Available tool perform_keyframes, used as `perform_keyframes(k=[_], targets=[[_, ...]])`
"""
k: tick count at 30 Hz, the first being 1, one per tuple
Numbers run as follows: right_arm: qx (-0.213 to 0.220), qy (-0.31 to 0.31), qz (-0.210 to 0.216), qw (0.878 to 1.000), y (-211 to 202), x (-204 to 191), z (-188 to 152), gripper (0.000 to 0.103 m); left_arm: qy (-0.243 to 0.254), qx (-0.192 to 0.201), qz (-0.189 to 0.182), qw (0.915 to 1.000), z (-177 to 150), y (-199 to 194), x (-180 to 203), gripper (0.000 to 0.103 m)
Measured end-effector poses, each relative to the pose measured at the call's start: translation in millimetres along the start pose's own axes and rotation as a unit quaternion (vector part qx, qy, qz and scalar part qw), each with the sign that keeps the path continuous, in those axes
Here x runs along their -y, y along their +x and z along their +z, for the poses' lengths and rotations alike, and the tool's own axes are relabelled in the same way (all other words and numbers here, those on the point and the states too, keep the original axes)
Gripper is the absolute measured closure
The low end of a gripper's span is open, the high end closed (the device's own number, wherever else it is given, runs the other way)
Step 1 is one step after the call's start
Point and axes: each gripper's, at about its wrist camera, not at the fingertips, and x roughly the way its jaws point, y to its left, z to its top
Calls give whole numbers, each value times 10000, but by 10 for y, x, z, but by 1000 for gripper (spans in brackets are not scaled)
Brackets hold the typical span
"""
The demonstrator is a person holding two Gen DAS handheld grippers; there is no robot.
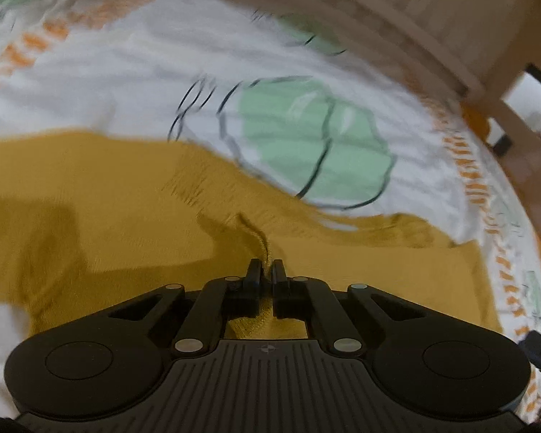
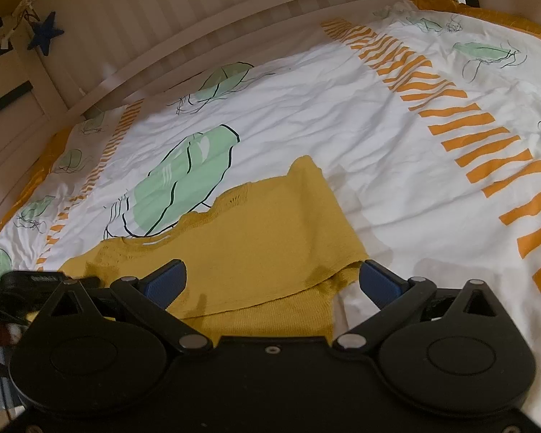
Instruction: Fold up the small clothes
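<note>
1. Landmark: the mustard knit garment (image 2: 270,238). All positions below are given relative to it. It lies on a white bedspread (image 2: 342,115) printed with green leaf shapes and orange stripes, with one layer already turned over another along its near edge.
2. Left gripper (image 1: 267,269): the jaws are pinched together on a small raised tuft of the garment's knit, with yarn standing up between the fingertips. The left wrist view is motion-blurred, so the extent of the pinch cannot be read precisely.
3. Right gripper (image 2: 270,281): the jaws stand wide, one blue pad (image 2: 164,283) over the garment's left part and the other just beyond its right edge. Nothing is held.
4. Step in hand (judgement): the left side has secured a grasp point, and a fold is about to be drawn.
5. Next move (judgement): the right gripper needs to close on the near right edge so that both sides lift evenly. An uneven lift risks skewing the fold.
6. Count: one garment, two grippers, one bedspread, one slatted wooden bed frame (image 2: 234,11) beyond the garment, one blue star (image 2: 45,32) hanging on it.
</note>
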Motion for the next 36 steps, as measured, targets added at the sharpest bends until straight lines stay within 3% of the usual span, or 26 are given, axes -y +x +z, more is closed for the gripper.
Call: perform_keyframes(k=[6,11,16,21,27,36], targets=[[-26,-38,22,10000,8,-19,-14,1,177,807,-218,9963,307,-572,107,98],[-62,-27,5,10000,29,-5,-21,1,221,1088,79,9938,461,-758,-16,98],[-106,-51,4,9999,45,-21,-37,1,64,905,423,9950,445,-656,-247,98],[-160,-79,14,9998,63,-35,-52,1,78,436,636,9970,334,-416,-423,97],[-197,-105,48,9997,74,-55,-66,1,192,280,930,9951,220,-280,-593,96],[-273,-192,93,9994,105,-120,-101,1,844,406,1913,9771,145,-200,-670,95]])
